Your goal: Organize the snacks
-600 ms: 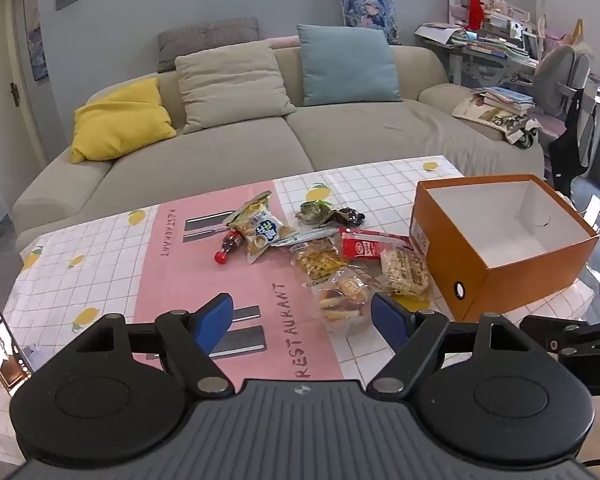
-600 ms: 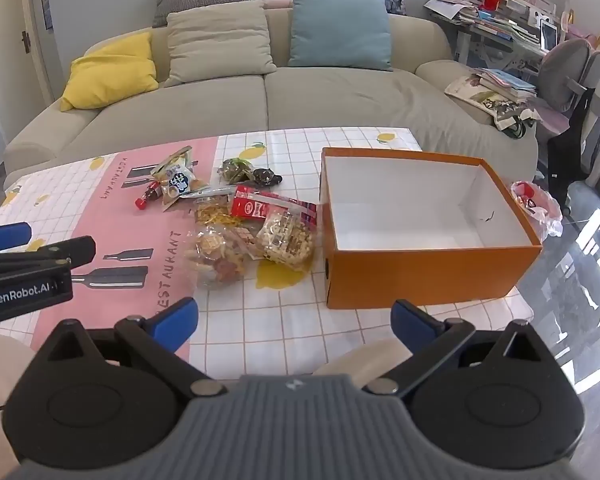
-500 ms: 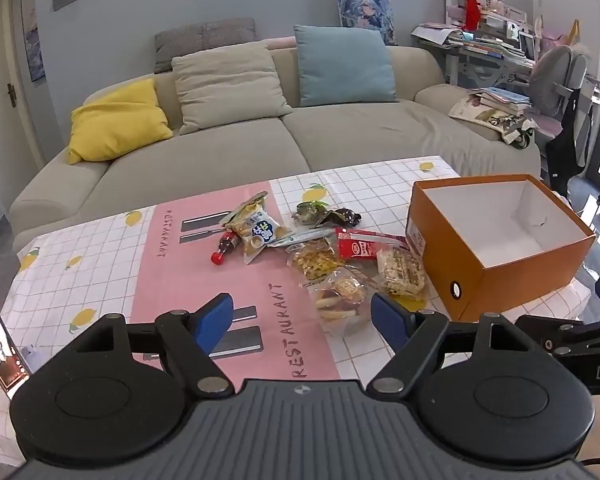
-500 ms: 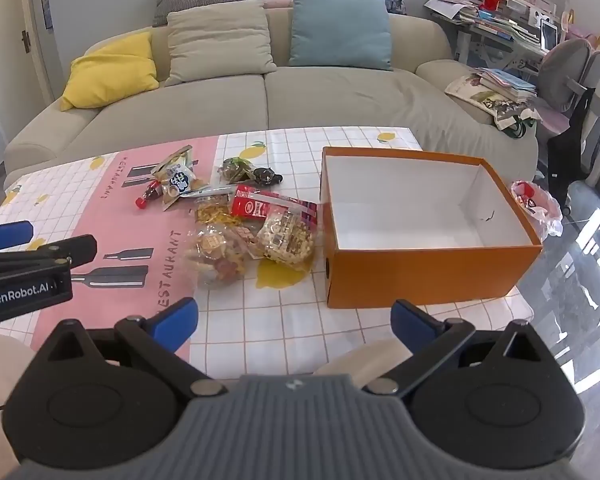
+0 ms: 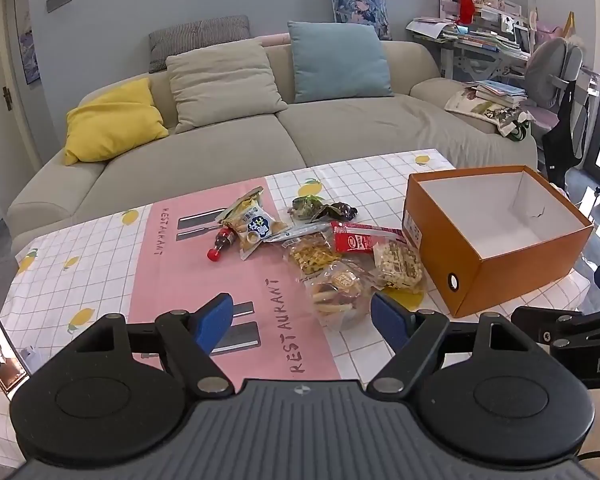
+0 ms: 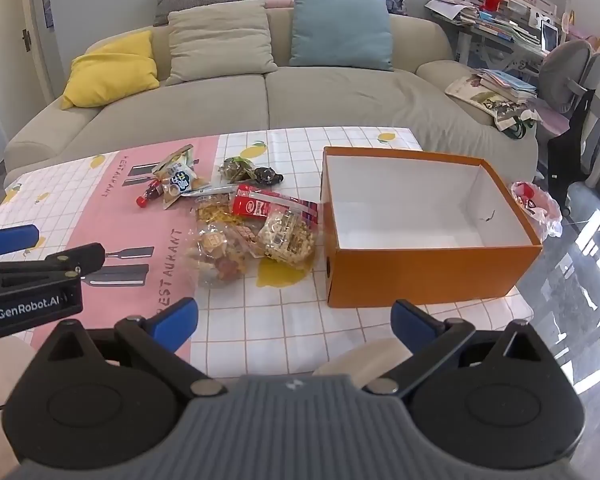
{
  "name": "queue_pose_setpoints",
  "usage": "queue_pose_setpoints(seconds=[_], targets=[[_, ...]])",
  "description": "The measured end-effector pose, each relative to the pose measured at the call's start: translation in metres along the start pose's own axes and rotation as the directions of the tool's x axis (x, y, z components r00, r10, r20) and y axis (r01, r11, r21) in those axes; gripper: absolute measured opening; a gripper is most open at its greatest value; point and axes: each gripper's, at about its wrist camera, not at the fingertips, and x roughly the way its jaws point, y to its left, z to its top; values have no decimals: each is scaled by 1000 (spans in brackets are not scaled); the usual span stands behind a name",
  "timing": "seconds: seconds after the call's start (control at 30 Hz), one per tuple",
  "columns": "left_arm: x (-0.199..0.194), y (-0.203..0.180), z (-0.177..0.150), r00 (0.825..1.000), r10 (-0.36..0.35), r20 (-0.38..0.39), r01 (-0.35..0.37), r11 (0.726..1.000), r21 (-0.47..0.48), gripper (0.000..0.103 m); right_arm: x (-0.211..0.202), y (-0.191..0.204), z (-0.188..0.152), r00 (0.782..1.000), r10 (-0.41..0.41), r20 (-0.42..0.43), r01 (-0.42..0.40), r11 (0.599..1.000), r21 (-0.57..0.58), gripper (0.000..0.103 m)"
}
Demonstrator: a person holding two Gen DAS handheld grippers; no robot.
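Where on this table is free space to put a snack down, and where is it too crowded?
Free: inside the empty orange cardboard box, and the pink strip of tablecloth left of the small red-capped bottle. Crowded: the heap of clear snack bags lying against the box's left wall.

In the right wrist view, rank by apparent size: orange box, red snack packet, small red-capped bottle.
1. orange box, clearly largest
2. red snack packet
3. small red-capped bottle, smallest; it lies slightly farther away, but the order looks safe.
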Motion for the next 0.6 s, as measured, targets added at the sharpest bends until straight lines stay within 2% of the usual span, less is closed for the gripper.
queue_pose_setpoints(seconds=[0.6], targets=[[2,-5,-3,1000,-4,-14,5,1000,14,92,-1,0,-2,1000,-4,1,4,1000,4,100]])
